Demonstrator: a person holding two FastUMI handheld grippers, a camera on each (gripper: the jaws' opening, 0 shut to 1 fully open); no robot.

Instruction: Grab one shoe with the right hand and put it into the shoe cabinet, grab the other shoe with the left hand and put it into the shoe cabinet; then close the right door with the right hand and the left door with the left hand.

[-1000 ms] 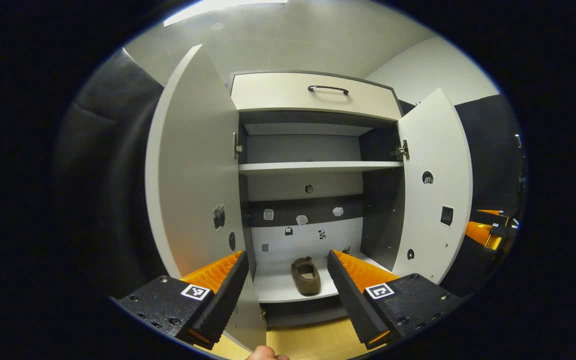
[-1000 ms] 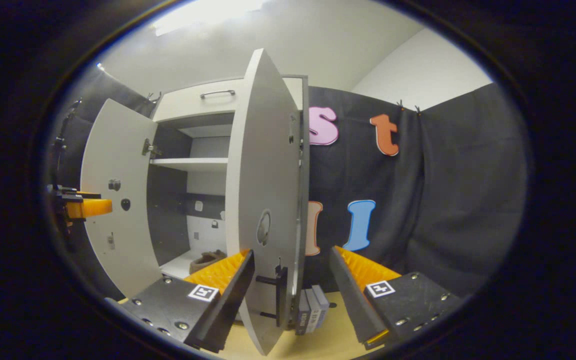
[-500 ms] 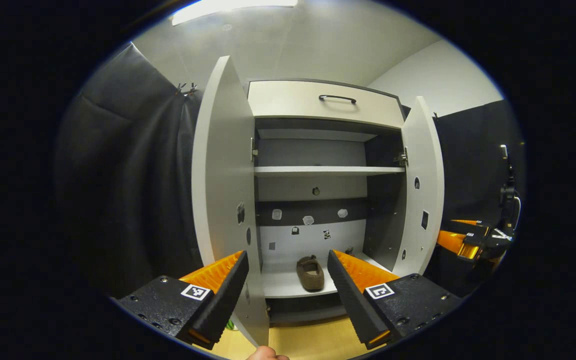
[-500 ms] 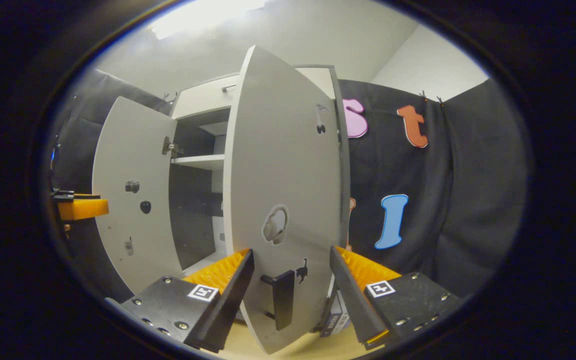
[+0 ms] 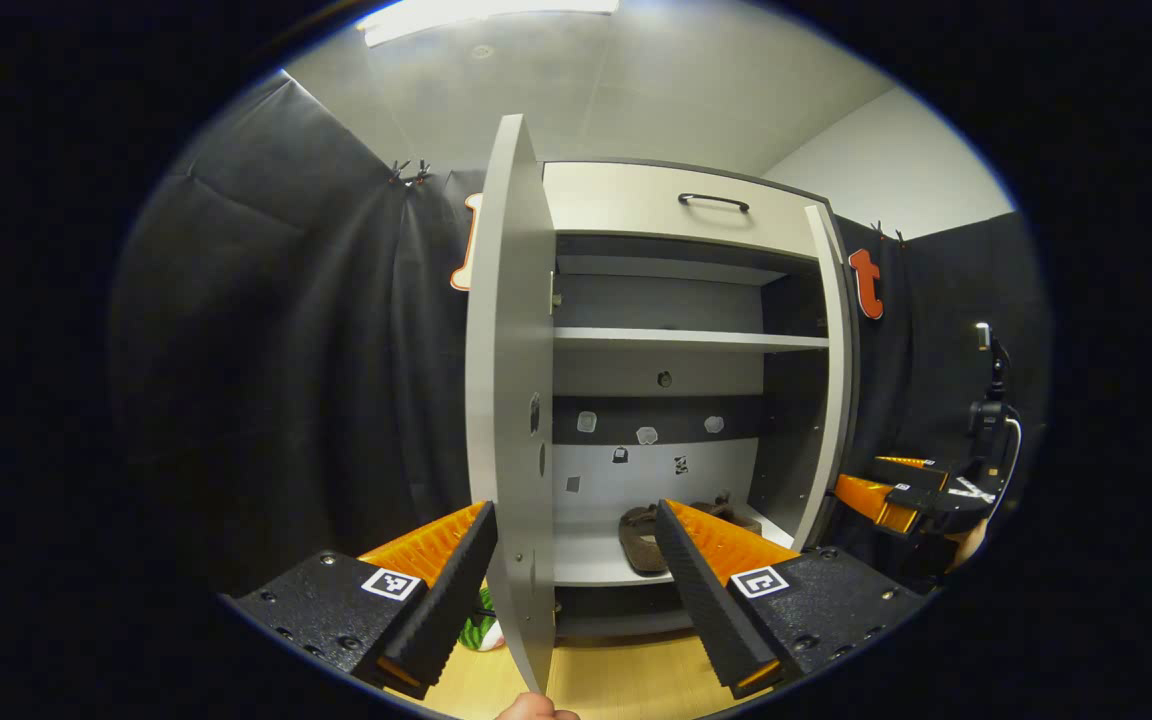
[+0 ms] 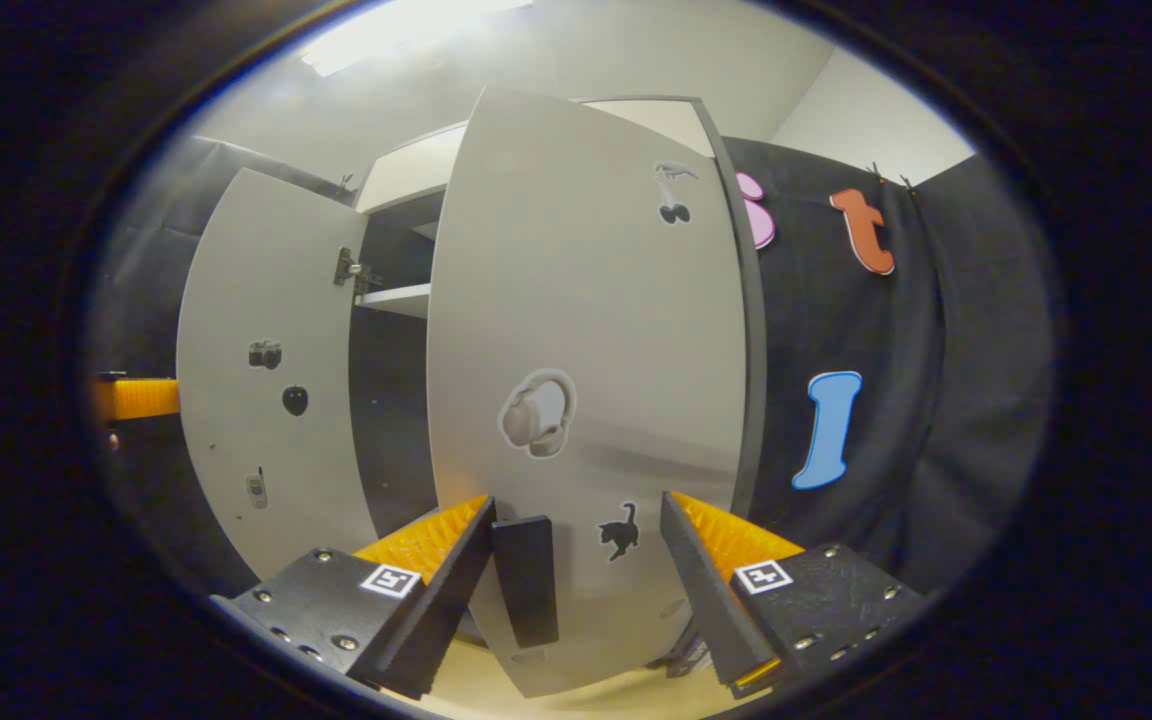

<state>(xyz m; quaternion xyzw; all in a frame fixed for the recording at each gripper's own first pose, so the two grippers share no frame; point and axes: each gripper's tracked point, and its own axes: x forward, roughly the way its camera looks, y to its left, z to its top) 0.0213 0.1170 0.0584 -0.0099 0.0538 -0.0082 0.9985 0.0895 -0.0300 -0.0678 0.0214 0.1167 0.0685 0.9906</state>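
In the left gripper view we are holding the left claw (image 5: 571, 590) wide open with nothing between its fingers, and the thin edge of the left door (image 5: 511, 400) is standing just ahead of it, between the fingers. Past that edge, the shoe cabinet (image 5: 686, 200) is showing its bottom shelf (image 5: 586, 560), where two brown shoes (image 5: 641, 535) are lying side by side; the nearer one is lying with its long axis running front to back, though we cannot tell which end is the toe, and the second is partly hidden behind the claw's finger. Above them one middle shelf (image 5: 686, 340) is sitting bare, and a drawer with a dark handle (image 5: 714, 200) is topping the cabinet. In the right gripper view we are keeping the right claw (image 6: 576, 590) spread wide and holding nothing, with the right door (image 6: 586, 330) swung partway shut directly in front and its dark handle (image 6: 526, 580) standing between the fingers, just beside the left one. Farther off, the left door is standing open beyond it.
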